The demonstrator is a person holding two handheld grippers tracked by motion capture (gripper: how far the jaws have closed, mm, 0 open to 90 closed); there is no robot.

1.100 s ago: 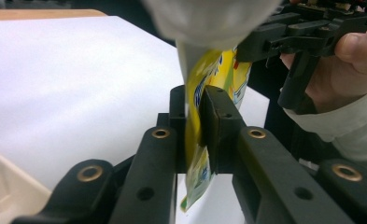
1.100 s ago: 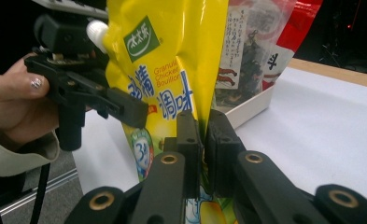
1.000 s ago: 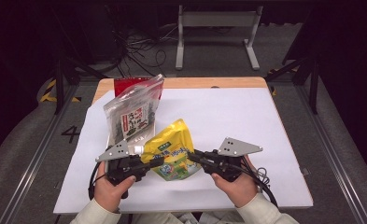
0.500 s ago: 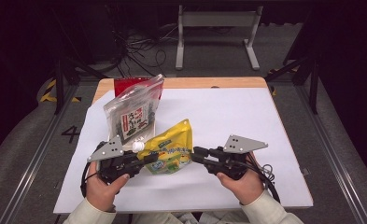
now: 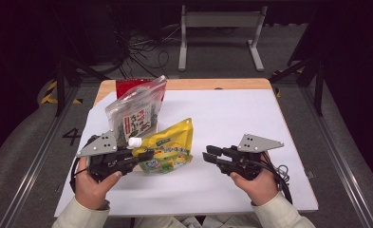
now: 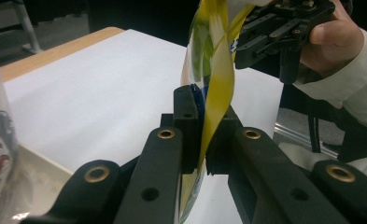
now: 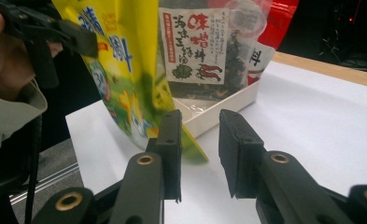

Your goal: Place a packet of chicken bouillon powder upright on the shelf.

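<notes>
A yellow spouted pouch (image 5: 169, 146) with a white cap (image 5: 135, 141) hangs just above the white table sheet (image 5: 231, 114). My left gripper (image 5: 144, 155) is shut on its left part below the cap; in the left gripper view the jaws pinch the pouch's thin edge (image 6: 215, 88). My right gripper (image 5: 208, 155) stands a little to the right of the pouch. Its jaws have just been opening and nothing is between them. In the right gripper view (image 7: 200, 144) the pouch (image 7: 120, 56) hangs ahead and to the left.
A clear bag of dried food (image 5: 134, 114) stands upright in a shallow white tray (image 7: 223, 109) at the back left, with a red packet (image 5: 129, 86) behind it. The wooden table edge (image 5: 212, 84) runs along the far side.
My right gripper has let go of the pouch, opened, and drawn away to the right. My left gripper has risen a little with the pouch still in it.
</notes>
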